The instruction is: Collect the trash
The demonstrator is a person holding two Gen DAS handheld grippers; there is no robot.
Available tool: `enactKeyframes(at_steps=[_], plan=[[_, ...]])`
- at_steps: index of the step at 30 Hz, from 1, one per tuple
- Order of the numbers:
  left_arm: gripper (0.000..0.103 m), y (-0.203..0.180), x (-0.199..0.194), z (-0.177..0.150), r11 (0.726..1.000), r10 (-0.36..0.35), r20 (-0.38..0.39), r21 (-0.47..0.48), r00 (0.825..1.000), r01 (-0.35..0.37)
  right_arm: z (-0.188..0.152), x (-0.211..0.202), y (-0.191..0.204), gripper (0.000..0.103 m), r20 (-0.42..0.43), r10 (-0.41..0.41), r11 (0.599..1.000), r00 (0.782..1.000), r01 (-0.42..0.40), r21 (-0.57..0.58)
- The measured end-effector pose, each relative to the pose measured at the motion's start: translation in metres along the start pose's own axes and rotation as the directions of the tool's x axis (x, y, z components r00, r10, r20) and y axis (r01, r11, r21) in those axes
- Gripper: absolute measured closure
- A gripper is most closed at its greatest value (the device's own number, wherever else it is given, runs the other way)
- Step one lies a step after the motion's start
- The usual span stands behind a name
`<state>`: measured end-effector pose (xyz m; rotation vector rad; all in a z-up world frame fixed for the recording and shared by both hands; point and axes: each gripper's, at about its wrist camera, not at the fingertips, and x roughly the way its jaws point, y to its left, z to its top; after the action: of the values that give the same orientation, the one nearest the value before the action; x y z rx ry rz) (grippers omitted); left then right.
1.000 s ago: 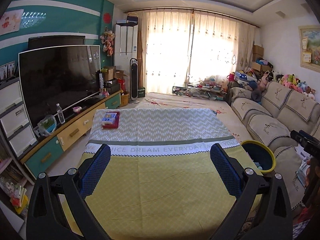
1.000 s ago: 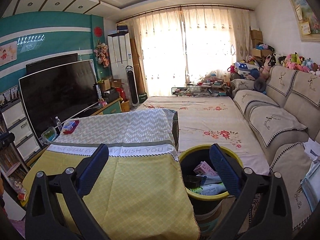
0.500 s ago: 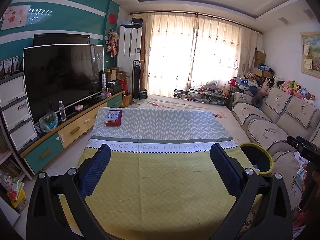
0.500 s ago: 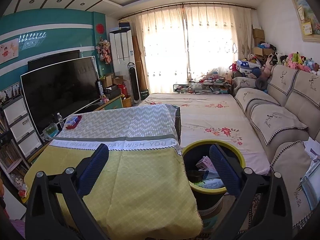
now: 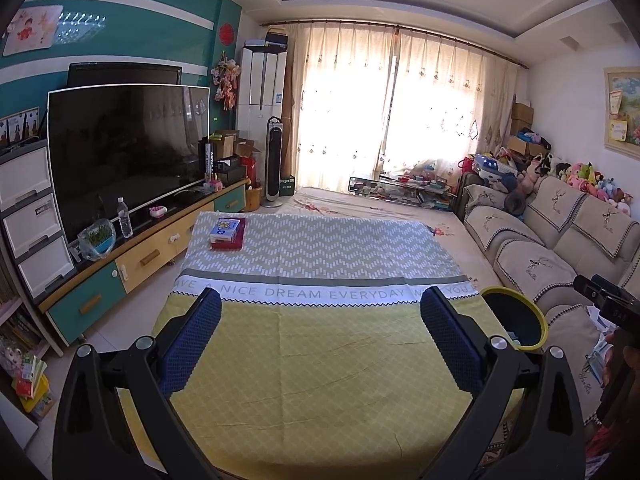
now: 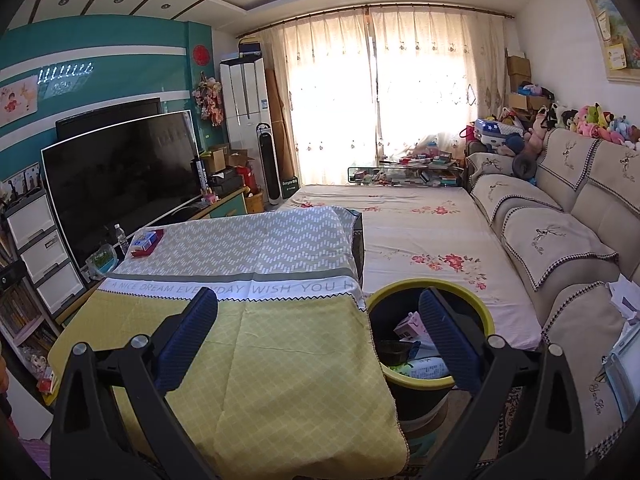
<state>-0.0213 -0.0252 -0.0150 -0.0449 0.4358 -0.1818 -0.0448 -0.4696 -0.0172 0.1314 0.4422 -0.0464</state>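
A dark trash bin with a yellow rim [image 6: 486, 312] stands on the floor at the table's right edge, also in the left wrist view [image 5: 538, 316]. It holds a pink carton [image 6: 408, 326], a black tray and printed wrappers. My left gripper [image 5: 320, 340] is open and empty above the near yellow part of the tablecloth [image 5: 320, 360]. My right gripper [image 6: 318, 340] is open and empty above the table's right corner and the bin. A blue-and-white box on a red box [image 5: 227, 232] lies at the table's far left corner.
A TV [image 5: 124, 152] on a low cabinet [image 5: 132, 268] runs along the left. A beige sofa [image 6: 568, 240] with plush toys lines the right wall. A floral-covered bed [image 6: 424, 232] lies beyond the table. Curtained windows and a tower fan [image 5: 274, 160] stand at the back.
Both grippers have pulled back and risen slightly, so the table and bin look smaller and lower. Both stay open and empty.
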Motion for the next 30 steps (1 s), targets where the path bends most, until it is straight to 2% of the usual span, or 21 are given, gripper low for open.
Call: enactKeyframes(at_steps=[30], plan=[[0.005,0.006,0.013,-0.004,1.0,-0.002,-0.014,0.005,1.0,0.002,-0.003,0.004,-0.006,0.007,-0.011,-0.001,1.0,1.0,0.001,0.015]])
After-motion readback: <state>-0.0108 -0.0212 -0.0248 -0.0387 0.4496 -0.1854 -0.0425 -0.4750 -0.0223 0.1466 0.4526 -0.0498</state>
